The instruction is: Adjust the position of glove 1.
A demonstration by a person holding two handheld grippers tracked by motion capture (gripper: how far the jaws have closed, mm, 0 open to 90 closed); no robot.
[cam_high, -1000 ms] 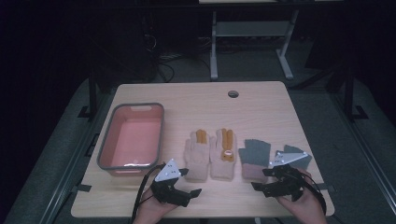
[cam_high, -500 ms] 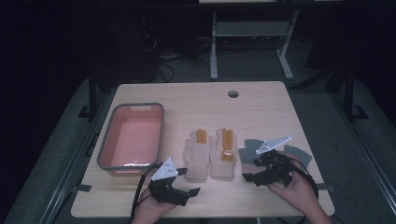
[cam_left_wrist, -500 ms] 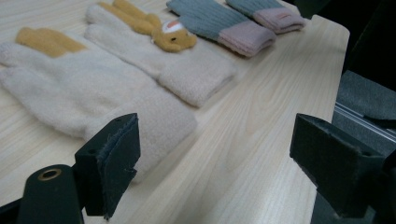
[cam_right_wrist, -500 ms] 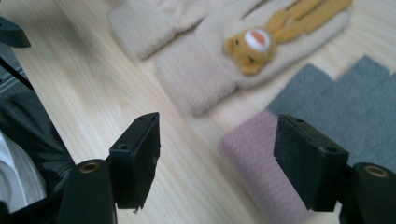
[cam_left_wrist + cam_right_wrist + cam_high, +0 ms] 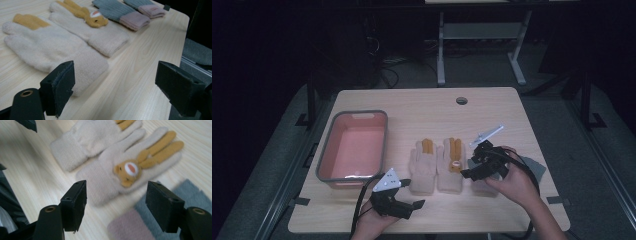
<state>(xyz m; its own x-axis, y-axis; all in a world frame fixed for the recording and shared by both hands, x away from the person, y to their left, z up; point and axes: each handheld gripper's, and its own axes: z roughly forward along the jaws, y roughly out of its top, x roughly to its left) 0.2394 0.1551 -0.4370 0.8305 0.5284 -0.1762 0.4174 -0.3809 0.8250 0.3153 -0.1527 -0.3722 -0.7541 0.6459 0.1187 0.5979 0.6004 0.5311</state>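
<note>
In the high view the right hand [image 5: 512, 182] and its right gripper [image 5: 482, 162] cover much of the grey gloves [image 5: 532, 167], so only a grey corner shows past the wrist. The right gripper view cuts those gloves off at its lower edge, leaving a grey patch and a pink cuff, and its picture is a little blurred. The room beyond the wooden table [image 5: 422, 107] is too dark to read, apart from a pale metal frame [image 5: 482, 35] at the back.

The table is light wood with a round cable hole [image 5: 461, 100] near its far edge. The cream glove with the bear face [image 5: 125, 171] lies flat at the table's middle, its twin, the plain cream glove [image 5: 50, 50], just left of it, cuffs toward the person. A pink tub [image 5: 354, 147] stands left of that pair.

The right gripper hangs over the bear glove's right edge, jaws wide apart, gripping nothing. The left gripper [image 5: 404, 205] sits near the plain glove's cuff, jaws likewise spread and empty.

The bear's orange snout is clear in the gripper views, a mere speck from above
</note>
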